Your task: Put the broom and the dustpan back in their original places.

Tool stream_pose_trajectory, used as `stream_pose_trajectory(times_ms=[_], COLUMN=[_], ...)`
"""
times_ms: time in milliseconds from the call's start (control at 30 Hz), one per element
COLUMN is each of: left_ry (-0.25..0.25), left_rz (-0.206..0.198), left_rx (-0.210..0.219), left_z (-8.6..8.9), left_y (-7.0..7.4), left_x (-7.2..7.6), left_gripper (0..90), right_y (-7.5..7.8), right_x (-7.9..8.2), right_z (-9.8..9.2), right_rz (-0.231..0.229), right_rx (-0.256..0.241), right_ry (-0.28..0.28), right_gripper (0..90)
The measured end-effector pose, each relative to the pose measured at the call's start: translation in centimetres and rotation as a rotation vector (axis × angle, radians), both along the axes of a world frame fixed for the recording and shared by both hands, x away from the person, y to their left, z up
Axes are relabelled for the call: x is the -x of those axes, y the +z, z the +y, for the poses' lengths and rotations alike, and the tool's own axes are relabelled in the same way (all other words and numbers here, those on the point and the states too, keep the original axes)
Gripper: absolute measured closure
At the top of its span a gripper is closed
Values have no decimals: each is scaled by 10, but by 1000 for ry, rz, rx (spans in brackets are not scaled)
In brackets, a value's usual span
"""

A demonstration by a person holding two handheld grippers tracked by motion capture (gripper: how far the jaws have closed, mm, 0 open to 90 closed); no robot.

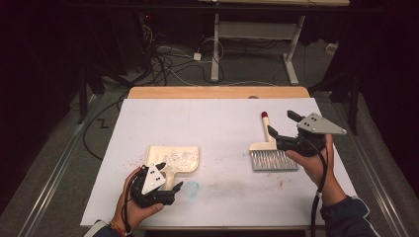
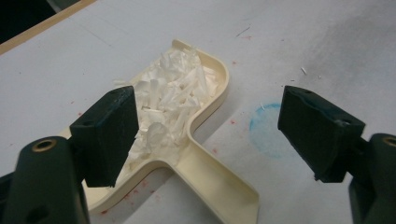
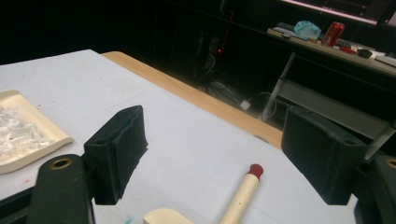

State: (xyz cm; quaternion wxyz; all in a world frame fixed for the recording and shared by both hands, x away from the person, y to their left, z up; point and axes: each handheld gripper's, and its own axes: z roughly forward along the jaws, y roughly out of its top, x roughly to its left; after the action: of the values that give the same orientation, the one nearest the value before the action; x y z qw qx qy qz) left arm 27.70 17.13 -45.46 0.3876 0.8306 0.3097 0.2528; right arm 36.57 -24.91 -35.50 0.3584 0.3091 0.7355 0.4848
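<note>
Dustpan [image 1: 174, 159] lies on the white board [image 1: 207, 128] toward its near left, heaped with white shreds [image 1: 180, 159]. In the high view its handle runs toward the left gripper [image 1: 170, 190], which a hand holds just at the handle's end, but that view is too small to tell how the jaws stand. The left gripper view settles it: the jaws are wide apart with the cream handle between them, neither pad touching it, and the shreds [image 2: 173, 93] fill the pan [image 2: 210, 163] beyond. It also shows a faint blue ring [image 2: 268, 130] on the board just right of the handle, which the high view gives as a blue smudge.

Well to the right lies the brush [image 1: 271, 148], bristles toward the person, red-tipped handle pointing away. The right gripper [image 1: 281, 129] sits beside that handle in the high view. The right gripper view shows its jaws spread, clamped on nothing, with the handle [image 3: 243, 193] and its red tip low between them and untouched. That view also catches a corner of the dustpan [image 3: 28, 126] at far left, the board's wooden edge [image 3: 196, 95], and a red can [image 3: 332, 32] on a shelf behind.
</note>
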Motion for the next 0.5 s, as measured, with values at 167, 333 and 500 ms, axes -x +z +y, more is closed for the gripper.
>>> stream_pose_trajectory(times_ms=[167,333,500], left_ry=[8,11,25], left_rz=[-4,-13,-38], left_rx=[-24,-30,-17], left_z=[-1,-1,1], left_y=[-1,-1,1], left_x=[0,1,2], left_gripper=[196,196,197], right_y=[2,3,2], right_x=[9,15,20], right_z=[0,-1,-2], right_rz=[7,-1,-5], right_rx=[29,18,28], right_ry=[12,23,32], right_gripper=[251,238,237])
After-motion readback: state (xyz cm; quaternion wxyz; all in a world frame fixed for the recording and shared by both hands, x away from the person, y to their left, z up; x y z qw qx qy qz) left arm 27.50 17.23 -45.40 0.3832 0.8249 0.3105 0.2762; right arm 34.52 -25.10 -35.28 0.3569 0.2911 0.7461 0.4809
